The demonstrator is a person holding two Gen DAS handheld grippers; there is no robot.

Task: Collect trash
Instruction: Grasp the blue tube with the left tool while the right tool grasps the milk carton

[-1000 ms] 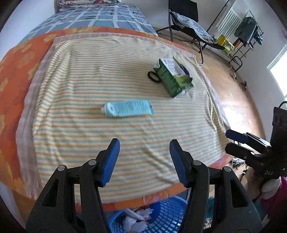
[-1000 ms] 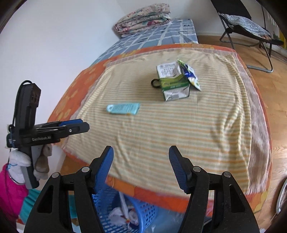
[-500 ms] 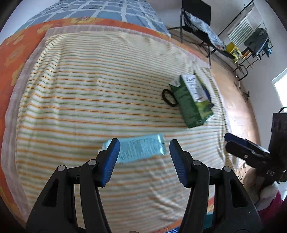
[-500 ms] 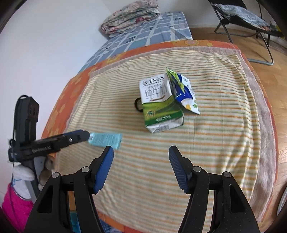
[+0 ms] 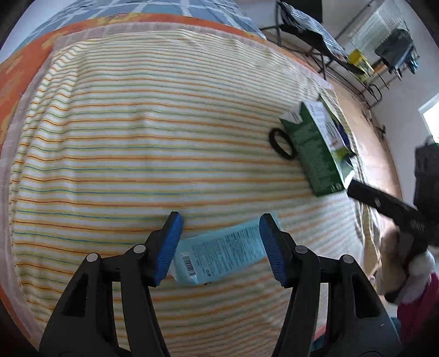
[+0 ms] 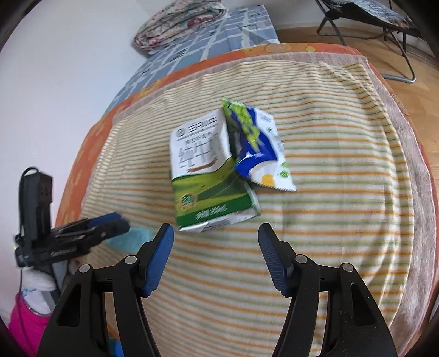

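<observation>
A light blue tube-shaped packet [image 5: 219, 252] lies on the striped blanket [image 5: 137, 137], between the open fingers of my left gripper [image 5: 221, 245]. A green and white milk carton [image 6: 208, 175] lies on its side just beyond my open right gripper [image 6: 215, 255], with a blue, green and white snack wrapper [image 6: 258, 151] leaning against its right side. The carton also shows in the left wrist view [image 5: 315, 148], with a black hair tie [image 5: 281, 144] at its left. The left gripper [image 6: 82, 233] appears at the left of the right wrist view, over the blue packet [image 6: 131, 239].
The striped blanket covers an orange spread [image 6: 82, 164] on a bed. Folded bedding [image 6: 181, 24] lies at the far end. A folding chair [image 6: 384, 27] stands on the wooden floor to the right. A rack [image 5: 384, 55] stands by the far wall.
Both grippers have moved forward and down over the bed. The left one now straddles the blue packet; the right one has closed in on the milk carton. The blue basket has left view.
</observation>
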